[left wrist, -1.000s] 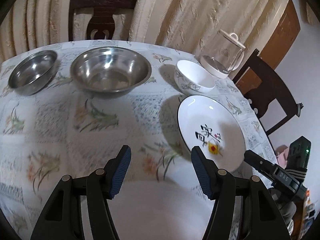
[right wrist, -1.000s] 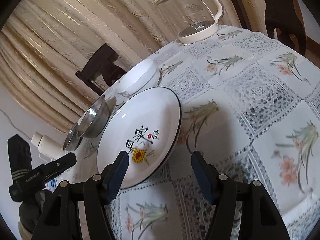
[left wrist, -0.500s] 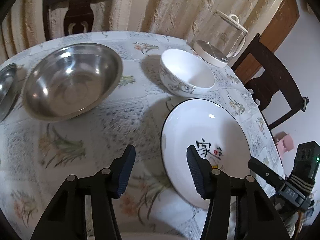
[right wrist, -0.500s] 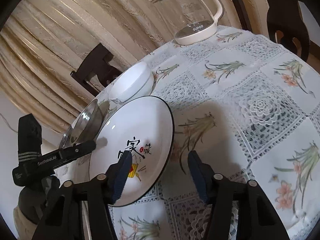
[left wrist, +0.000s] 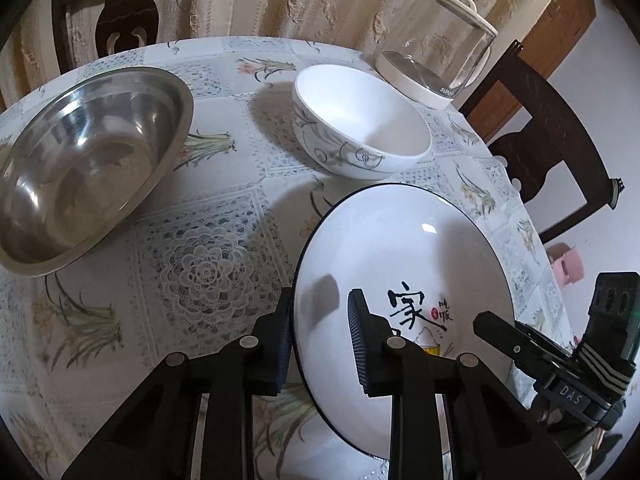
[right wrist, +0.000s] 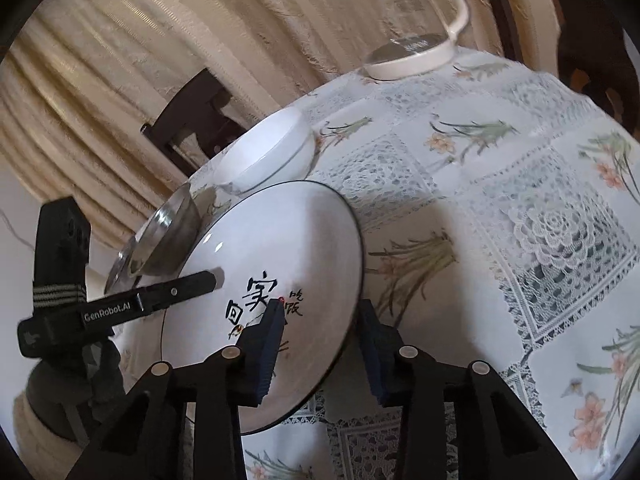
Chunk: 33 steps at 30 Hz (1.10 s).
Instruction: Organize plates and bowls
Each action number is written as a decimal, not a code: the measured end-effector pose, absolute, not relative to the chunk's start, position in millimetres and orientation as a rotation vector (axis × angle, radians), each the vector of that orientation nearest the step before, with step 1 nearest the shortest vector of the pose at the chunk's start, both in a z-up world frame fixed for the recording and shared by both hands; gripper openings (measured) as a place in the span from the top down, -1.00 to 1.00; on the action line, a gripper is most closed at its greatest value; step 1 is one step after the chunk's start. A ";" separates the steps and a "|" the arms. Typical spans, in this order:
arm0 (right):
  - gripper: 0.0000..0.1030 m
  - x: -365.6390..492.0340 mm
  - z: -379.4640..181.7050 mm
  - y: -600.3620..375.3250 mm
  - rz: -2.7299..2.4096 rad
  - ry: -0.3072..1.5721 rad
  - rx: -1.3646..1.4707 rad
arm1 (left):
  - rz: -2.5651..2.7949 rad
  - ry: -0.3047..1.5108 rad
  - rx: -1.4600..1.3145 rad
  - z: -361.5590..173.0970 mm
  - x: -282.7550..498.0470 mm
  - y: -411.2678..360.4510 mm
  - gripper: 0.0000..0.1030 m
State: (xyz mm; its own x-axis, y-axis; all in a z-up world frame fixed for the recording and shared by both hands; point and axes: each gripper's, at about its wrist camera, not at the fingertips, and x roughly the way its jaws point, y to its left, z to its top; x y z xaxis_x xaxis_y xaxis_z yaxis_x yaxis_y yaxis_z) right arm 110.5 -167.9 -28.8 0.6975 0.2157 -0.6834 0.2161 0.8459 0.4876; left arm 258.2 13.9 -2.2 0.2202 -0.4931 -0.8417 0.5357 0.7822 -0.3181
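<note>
- Table (left wrist: 208, 248) first: round, lace-and-flower cloth, and all the dishes sit spread out on it, nothing stacked. I'd call the organizing barely started.
- Steel bowl (left wrist: 84, 168) is the biggest piece, over on the left side in my left wrist view, upright and empty, well apart from the plate. Nothing has gone into it.
- White plate (left wrist: 404, 256) with the black rim and printed characters is what I'm working on. It's at the near edge of the table, just in front of the ceramic bowl.
- Glass kettle (left wrist: 436, 52) stands behind the ceramic bowl near the far edge (not my job, just don't knock it).
- Ceramic bowl (left wrist: 360, 120), white with a grey swirl, sits between kettle and plate, empty.
- Left gripper (left wrist: 320, 340): jaws apart and straddling the plate's left rim, one finger outside, one over the plate's face. I can't see the pads pressing on it, so I'd say released, not gripping.
- Right gripper (right wrist: 320, 336): same deal on the opposite rim, fingers either side of the edge, with a visible gap, so not clamped as far as I can tell.
- What's left, as I judge it: close both on the rim, lift the plate, then sort the bowls. Basically everything.
</note>
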 end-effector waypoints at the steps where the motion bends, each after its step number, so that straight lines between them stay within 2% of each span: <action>1: 0.25 111.0 -28.0 -165.0 -0.010 0.810 0.552 | -0.710 1.138 0.051 -2.0 256.9 13.4 0.48; 19: 0.24 88.8 -10.1 -161.0 -0.008 0.753 0.509 | -0.711 1.080 0.067 13.9 223.6 23.6 0.48; 33: 0.24 67.5 11.6 -118.1 0.105 0.756 0.513 | -0.691 1.035 0.001 36.5 188.8 79.6 0.48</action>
State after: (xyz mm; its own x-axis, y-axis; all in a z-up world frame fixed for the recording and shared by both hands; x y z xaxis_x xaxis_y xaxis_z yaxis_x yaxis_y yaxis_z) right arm 67.5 -118.1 11.6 0.7286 0.2715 -0.6289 0.0899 0.8723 0.4807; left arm 188.8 79.6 36.5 0.3211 -0.5253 -0.7880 0.5263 0.7907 -0.3127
